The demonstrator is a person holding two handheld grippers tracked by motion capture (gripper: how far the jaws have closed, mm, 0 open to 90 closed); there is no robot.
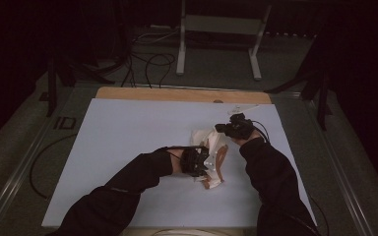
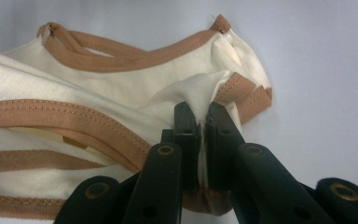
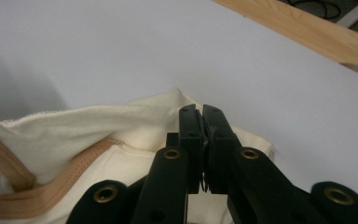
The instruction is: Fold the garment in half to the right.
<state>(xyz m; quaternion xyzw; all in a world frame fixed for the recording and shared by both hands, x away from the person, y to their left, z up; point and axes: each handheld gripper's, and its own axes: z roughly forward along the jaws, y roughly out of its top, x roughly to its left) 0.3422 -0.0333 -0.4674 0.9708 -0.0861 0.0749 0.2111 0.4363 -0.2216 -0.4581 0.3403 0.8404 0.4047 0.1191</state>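
1. Dark surroundings frame a pale blue surface point(image 1: 128, 147); beyond its far side we see a bare wooden strip point(image 1: 177, 94), grey floor with black cables point(image 1: 147, 64) and a white metal stand point(image 1: 221, 29).
2. On the surface, right of centre, lies a cream garment point(image 1: 211, 152) with tan binding along its edges (bunched and folded, so we cannot tell its full shape).
3. Our left gripper point(image 1: 197, 163) sits at the near end of the garment, held by a hand in a black sleeve point(image 1: 142, 172) that comes in from the lower left.
4. In the left gripper view, the left gripper point(image 2: 203, 114) has its jaws pressed together on a fold of the cream cloth point(image 2: 135, 88), just beside a tan-bound corner point(image 2: 247, 93); the cloth rises between the tips.
5. Our right gripper point(image 1: 222, 129) is at the far end of the garment, its cable looping off to the right.
6. In the right gripper view, the right gripper point(image 3: 202, 116) is likewise closed, pinching the edge of the cream fabric point(image 3: 98, 126), which passes behind and under the jaws.
7. That same view shows a tan strip point(image 3: 37, 191) running along the lower left of the fabric, and the wooden strip point(image 3: 307, 32) at the upper right.
8. Both ends of the garment are gripped, with the rest resting crumpled on the surface between the two grippers.
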